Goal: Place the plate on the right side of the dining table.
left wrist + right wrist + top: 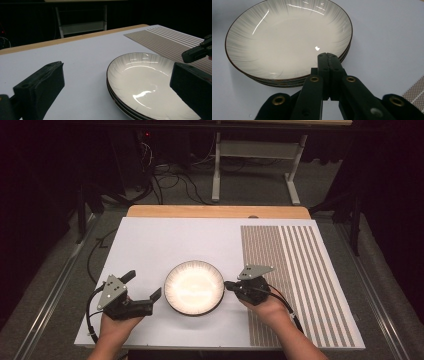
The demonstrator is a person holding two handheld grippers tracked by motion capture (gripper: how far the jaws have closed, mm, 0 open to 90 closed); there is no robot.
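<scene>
Approaching the stack of plates [194,287] between both tools. Right gripper [229,285] closed and empty, tips at the rim; left gripper [145,287] wide open just beside. Next, probably: spreading the right jaws to take the top plate's rim.

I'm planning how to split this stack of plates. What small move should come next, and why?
Probably ease the right hand-held gripper in to wedge under the top plate's rim. Its jaws are shut, with the tip at the stack's edge, while the left hand-held gripper waits open beside the plates, seemingly not touching them.
</scene>
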